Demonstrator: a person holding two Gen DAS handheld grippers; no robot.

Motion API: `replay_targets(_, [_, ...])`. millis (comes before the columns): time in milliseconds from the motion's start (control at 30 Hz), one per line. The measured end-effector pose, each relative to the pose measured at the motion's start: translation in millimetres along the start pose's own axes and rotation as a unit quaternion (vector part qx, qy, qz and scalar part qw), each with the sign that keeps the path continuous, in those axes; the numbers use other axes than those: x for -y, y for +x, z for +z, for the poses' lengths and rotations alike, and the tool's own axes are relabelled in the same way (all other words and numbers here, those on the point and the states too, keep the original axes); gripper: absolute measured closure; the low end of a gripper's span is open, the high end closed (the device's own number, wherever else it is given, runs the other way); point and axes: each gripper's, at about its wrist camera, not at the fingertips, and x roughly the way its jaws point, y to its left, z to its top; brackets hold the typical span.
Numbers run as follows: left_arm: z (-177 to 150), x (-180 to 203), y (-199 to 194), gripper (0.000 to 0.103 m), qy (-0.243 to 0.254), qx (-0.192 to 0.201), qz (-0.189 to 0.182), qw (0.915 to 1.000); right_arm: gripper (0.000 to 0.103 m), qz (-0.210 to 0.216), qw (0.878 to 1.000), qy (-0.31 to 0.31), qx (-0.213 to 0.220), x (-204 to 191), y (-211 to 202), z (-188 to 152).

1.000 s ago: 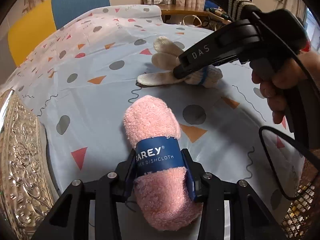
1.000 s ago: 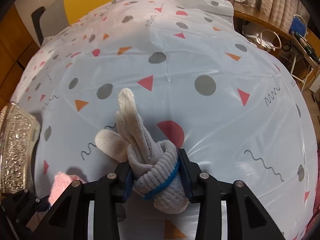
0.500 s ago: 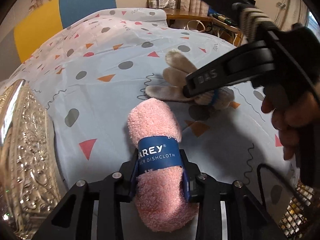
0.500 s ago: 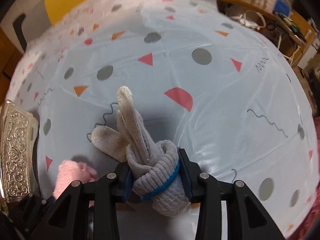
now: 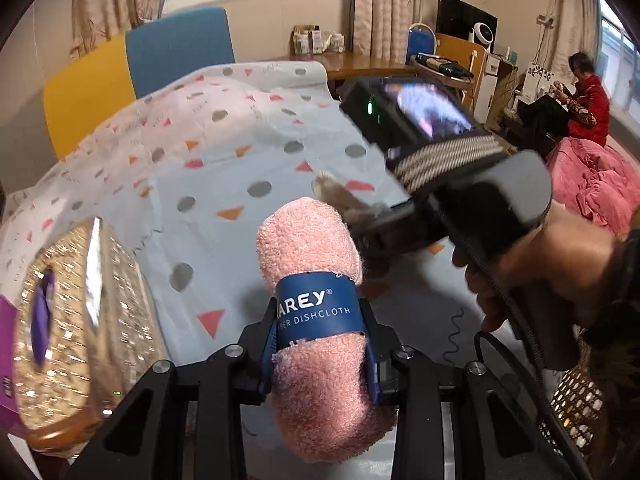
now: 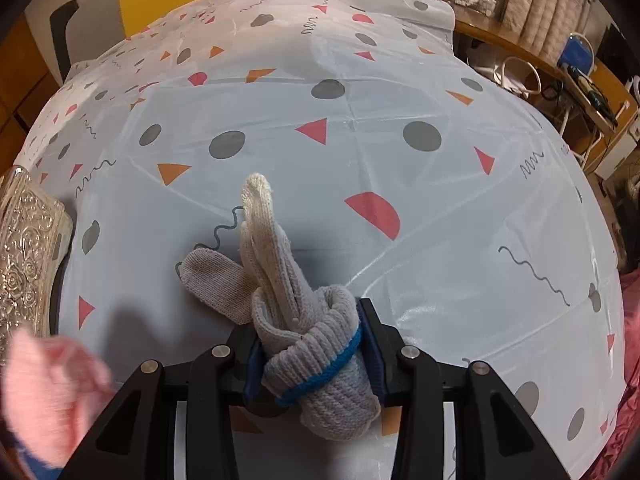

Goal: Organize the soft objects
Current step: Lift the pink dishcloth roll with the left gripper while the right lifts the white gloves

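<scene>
The left gripper [image 5: 318, 344] pinches a rolled pink dishcloth [image 5: 312, 280] by its blue paper band [image 5: 316, 308]; both pads press on the band and the roll stands out in front of the jaws, above the tablecloth [image 5: 224, 184]. The right gripper [image 6: 310, 354] clamps a knotted bundle of grey-white knit gloves [image 6: 304, 332] at the thick cuff end with the blue stripe, and the glove fingers point away from it over the cloth. The two loads are near each other: in the left view the glove tips [image 5: 332, 188] show just behind the pink roll, and in the right view the pink cloth [image 6: 48, 384] is a blur at the lower left corner.

At the left side of the table stands an embossed silver tray [image 6: 28, 256], with its rim just beside the pink roll in the left view [image 5: 92, 312]. The middle and far part of the table, up to the far edge by the yellow and blue chair backs [image 5: 136, 72], is free cloth. Past the right edge are a pink blanket [image 5: 592, 184] and a wooden desk [image 6: 560, 68].
</scene>
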Motion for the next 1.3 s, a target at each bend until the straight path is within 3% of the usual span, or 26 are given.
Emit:
replay_targets(233, [16.0, -13.0, -36.3, 0.067, -0.014, 0.036, 0.030, 0.9988, 0.061, -0.016, 0.999, -0.026, 0.012, -12.8, -11.2, -4.2])
replay_targets(500, [28.3, -32.0, -71.4, 0.067, -0.038, 0.074, 0.027, 0.9962, 0.061, -0.027, 0.999, -0.043, 0.019, -17.9, -13.8, -7.5])
replay_targets(867, [21.0, -49.5, -116.8, 0.067, -0.053, 0.112, 0.027, 0.9920, 0.062, -0.034, 0.998, -0.047, 0.019, -20.2, -12.6, -8.9])
replay_targets(1167, [17.6, -81.0, -140.5, 0.067, -0.093, 0.121, 0.012, 0.9883, 0.062, -0.040, 0.998, -0.019, -0.038, -34.1, -12.0, -0.9])
replay_targets(1300, [17.1, -104.9, -148.8, 0.067, -0.124, 0.124, 0.009, 0.9845, 0.062, -0.035, 0.998, -0.046, -0.002, -58.9, -15.3, -13.6])
